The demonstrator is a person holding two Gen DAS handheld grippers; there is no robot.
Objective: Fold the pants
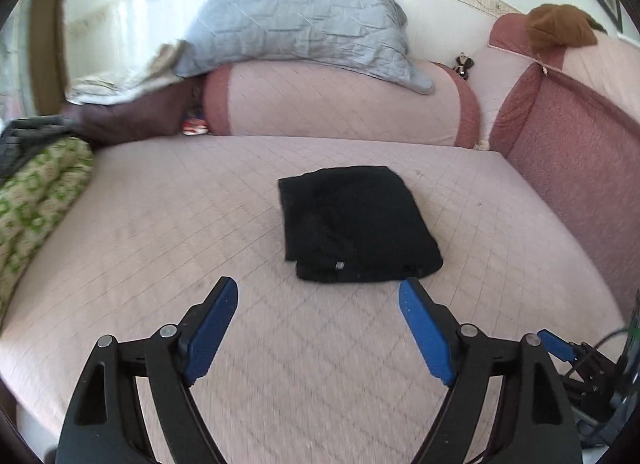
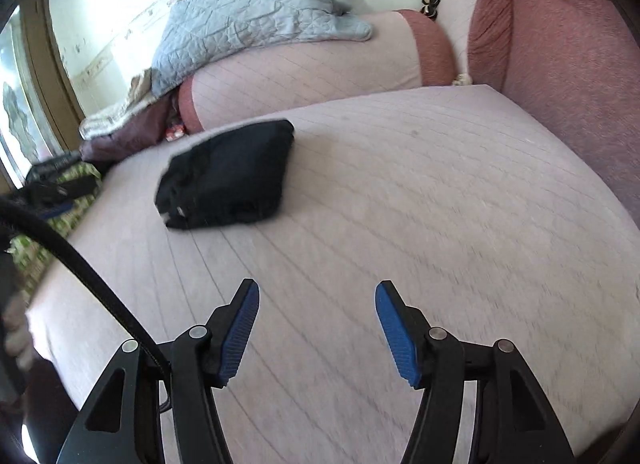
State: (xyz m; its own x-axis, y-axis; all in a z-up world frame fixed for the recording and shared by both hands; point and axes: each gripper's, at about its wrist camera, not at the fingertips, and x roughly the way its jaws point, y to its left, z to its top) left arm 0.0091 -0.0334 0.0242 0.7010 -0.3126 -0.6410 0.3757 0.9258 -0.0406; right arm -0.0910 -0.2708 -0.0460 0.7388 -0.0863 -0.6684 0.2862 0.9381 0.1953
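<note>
The black pants (image 1: 356,224) lie folded into a compact rectangle on the pink quilted bed cover (image 1: 160,232). In the right wrist view the pants (image 2: 228,176) sit to the upper left on the bed cover (image 2: 440,192). My left gripper (image 1: 318,290) is open and empty, just in front of the pants' near edge and above the cover. My right gripper (image 2: 316,292) is open and empty, well back from the pants and to their right. The tip of the right gripper (image 1: 554,344) shows at the lower right of the left wrist view.
A pink bolster (image 1: 340,104) with a grey quilt (image 1: 304,28) on top lies at the back. A dark pink cushion (image 1: 580,152) lines the right side. A green patterned cloth (image 1: 36,200) lies at the left edge. A black cable (image 2: 80,264) crosses the lower left.
</note>
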